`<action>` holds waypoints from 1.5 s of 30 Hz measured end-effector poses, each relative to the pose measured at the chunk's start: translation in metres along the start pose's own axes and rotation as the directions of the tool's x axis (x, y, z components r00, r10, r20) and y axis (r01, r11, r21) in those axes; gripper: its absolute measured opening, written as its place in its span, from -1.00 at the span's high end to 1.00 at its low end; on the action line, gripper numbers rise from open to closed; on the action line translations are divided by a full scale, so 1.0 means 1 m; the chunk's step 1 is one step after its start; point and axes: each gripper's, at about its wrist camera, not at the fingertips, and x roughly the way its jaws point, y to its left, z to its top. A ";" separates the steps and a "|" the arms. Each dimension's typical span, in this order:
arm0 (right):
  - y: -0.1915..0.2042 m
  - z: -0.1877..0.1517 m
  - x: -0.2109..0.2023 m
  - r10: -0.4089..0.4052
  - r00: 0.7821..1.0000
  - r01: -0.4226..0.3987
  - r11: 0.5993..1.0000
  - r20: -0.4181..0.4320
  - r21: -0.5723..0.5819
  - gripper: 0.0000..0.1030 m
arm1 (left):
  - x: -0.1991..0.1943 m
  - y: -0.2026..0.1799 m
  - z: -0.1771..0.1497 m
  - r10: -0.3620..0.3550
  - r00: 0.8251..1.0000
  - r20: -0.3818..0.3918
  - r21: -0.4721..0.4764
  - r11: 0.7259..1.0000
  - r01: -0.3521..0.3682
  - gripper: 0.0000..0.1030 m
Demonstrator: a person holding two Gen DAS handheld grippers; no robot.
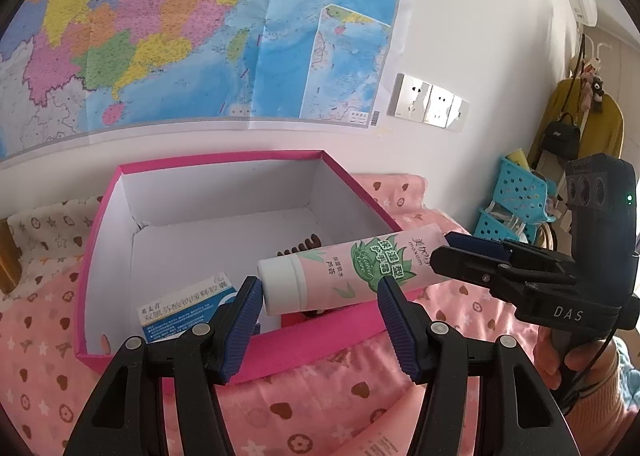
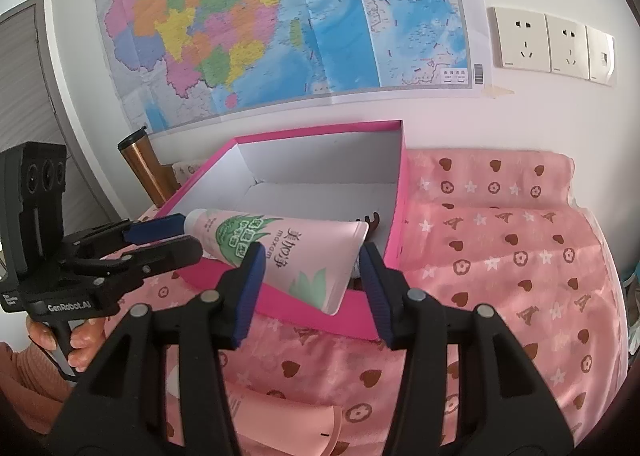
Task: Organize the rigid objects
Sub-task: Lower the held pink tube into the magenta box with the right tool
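The pink tube (image 1: 348, 270) is held over the near edge of the pink box (image 1: 120, 192). Its white cap end is clamped between the pads of the left hand-held gripper (image 1: 320, 296), and its flat crimped end is clamped by the right hand-held gripper (image 2: 312, 276). The tube is smooth and soft-looking, with green leaves printed on it. Inside the box, whose walls are white card, a blue-and-white carton (image 1: 184, 308) is seen. The box is set on a bed with pink cloth (image 2: 500, 256).
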 end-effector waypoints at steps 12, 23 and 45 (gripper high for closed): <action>-0.005 0.003 0.006 -0.004 1.000 0.004 1.000 -0.006 0.003 0.00 | 0.005 0.001 0.003 0.001 1.000 -0.008 -0.002 1.000 -0.001 -0.16; -0.007 0.005 0.012 -0.005 1.000 0.005 1.000 -0.014 -0.001 0.00 | 0.015 0.005 0.006 0.007 1.000 -0.023 -0.009 1.000 -0.007 -0.16; -0.011 0.011 0.025 -0.014 0.999 0.014 1.000 -0.032 -0.003 0.00 | 0.025 0.008 0.009 0.023 0.999 -0.041 -0.007 1.000 -0.023 -0.16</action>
